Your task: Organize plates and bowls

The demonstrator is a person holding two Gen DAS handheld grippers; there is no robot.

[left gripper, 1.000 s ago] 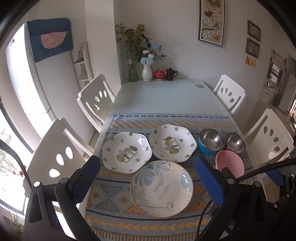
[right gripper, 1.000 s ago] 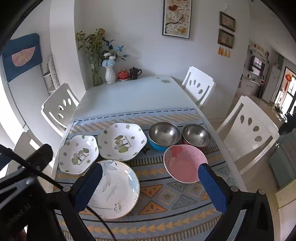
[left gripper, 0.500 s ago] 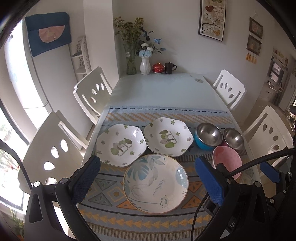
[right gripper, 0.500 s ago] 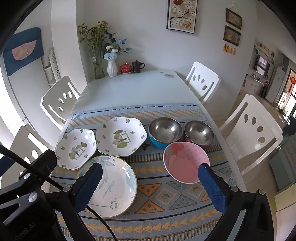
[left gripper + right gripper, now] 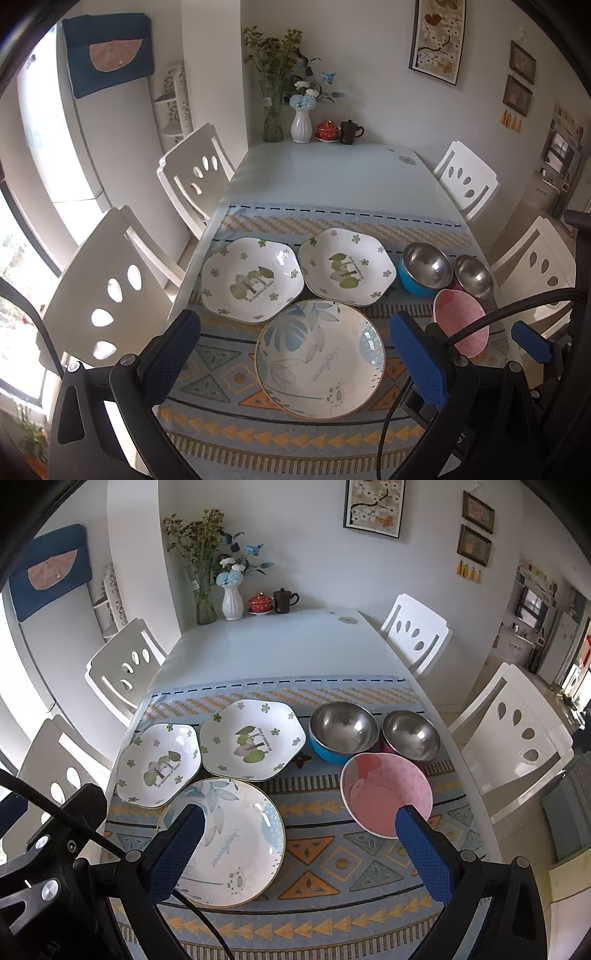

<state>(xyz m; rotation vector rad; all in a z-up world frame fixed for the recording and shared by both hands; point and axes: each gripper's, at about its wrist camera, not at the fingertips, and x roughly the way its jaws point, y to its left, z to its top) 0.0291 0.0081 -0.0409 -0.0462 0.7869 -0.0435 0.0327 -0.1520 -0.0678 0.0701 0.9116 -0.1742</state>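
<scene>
Left wrist view: left gripper (image 5: 291, 354) held above the near edge of the table (image 5: 325, 177), jaws spread wide, nothing between them. Right gripper (image 5: 299, 845) likewise wide open and empty, also over the near edge.

Nothing stacked yet. On the patterned runner (image 5: 332, 853): round leaf-print plate (image 5: 320, 358) nearest the near edge; two hexagonal floral plates, left one (image 5: 253, 278) and right one (image 5: 345, 271), just behind it, rims touching or nearly so. Toward the right edge: pink bowl (image 5: 386, 794) nearest, blue-sided steel bowl (image 5: 343, 731) and red-sided steel bowl (image 5: 410, 734) behind it, close together.

Step in hand, by judgement: approach for a first pick. Advice:
- Left takes plates, right takes bowls; the cable crossing the left view suggests the two rigs are close, so keep the paths apart.
- Grip a plate by its rim, one finger over and one under; the hexagonal pair look alike, so they should nest.
- Round plate's far rim may overlap the hexagonal ones; fisheye makes this hard to tell. Lift straight up.
- Steel bowls likely slippery; pinch the wall.
</scene>
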